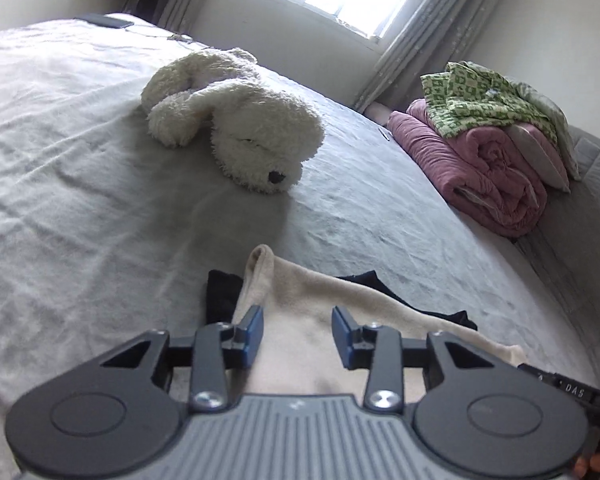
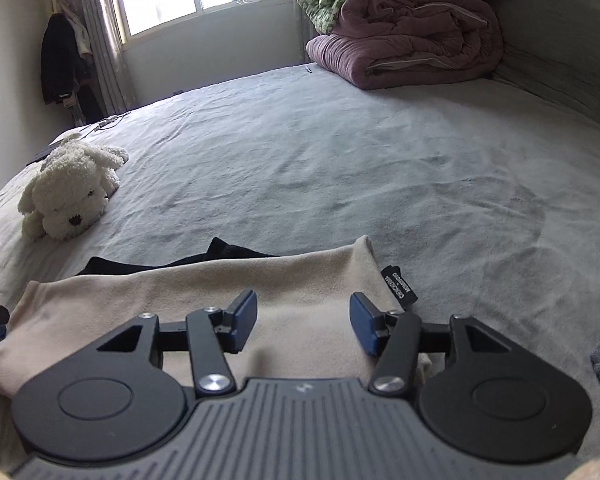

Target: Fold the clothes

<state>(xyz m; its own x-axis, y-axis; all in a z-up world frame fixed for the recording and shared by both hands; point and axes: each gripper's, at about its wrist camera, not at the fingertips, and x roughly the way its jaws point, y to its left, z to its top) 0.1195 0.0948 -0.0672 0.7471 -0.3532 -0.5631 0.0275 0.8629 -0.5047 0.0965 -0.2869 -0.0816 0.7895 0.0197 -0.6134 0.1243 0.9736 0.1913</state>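
- Beige garment (image 2: 204,304) lies flat on the bed (image 2: 340,168), with a dark garment (image 2: 228,254) partly under its far edge.
- Left gripper (image 1: 298,336) hovers over the beige cloth, jaws wide apart, holding nothing.
- Right gripper (image 2: 304,326) sits above the same cloth, jaws spread wide and empty; a black label (image 2: 398,286) sticks out at the cloth's right edge.
- White plush dog (image 1: 236,120) lies further up the bed, well apart from the clothes.
- Folded pink quilt (image 2: 412,36) sits at the far corner, with a green patterned cloth (image 1: 484,96) on top.
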